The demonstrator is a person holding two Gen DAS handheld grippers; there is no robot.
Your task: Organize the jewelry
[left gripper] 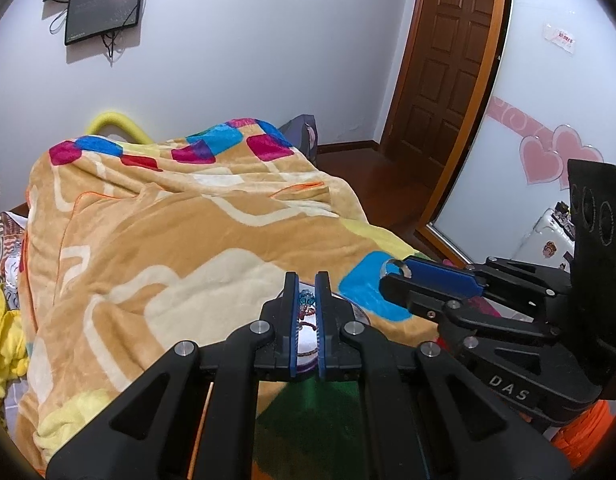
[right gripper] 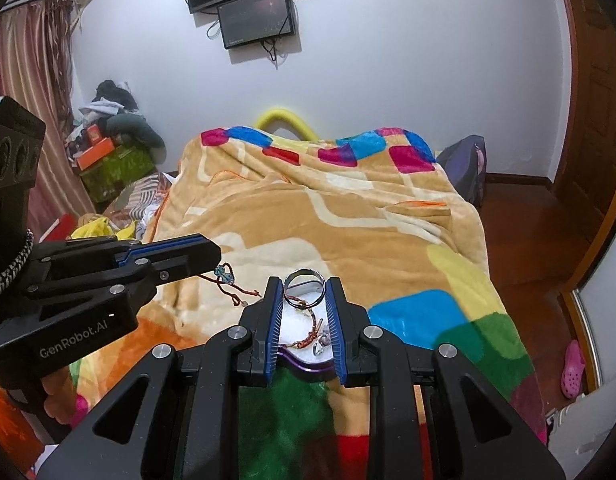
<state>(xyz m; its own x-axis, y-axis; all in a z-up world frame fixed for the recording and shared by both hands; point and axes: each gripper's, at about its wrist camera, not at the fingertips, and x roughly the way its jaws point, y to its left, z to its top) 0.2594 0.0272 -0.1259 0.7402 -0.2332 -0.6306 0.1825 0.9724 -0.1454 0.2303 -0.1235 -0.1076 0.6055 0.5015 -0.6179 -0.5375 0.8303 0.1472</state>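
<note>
My left gripper [left gripper: 307, 282] is shut on a red cord bracelet with a blue knot [left gripper: 307, 299]. In the right wrist view that bracelet [right gripper: 224, 273] dangles from the left gripper [right gripper: 216, 258] above the blanket. My right gripper [right gripper: 304, 286] is shut on a silver ring [right gripper: 305, 271], held upright between the blue pads. From the left wrist the ring [left gripper: 396, 267] shows at the right gripper's [left gripper: 390, 278] tip. Below both sits a white tray with a purple rim [right gripper: 308, 369], holding a braided orange bracelet [right gripper: 308, 336] and a small silver piece [right gripper: 320, 347].
The tray rests on a bed covered by a tan blanket with coloured squares [right gripper: 348, 216]. Boxes and clothes are piled at the left wall [right gripper: 112, 148]. A wooden door [left gripper: 448, 60] and brown floor lie to the right, with a pink slipper [right gripper: 573, 368] on the floor.
</note>
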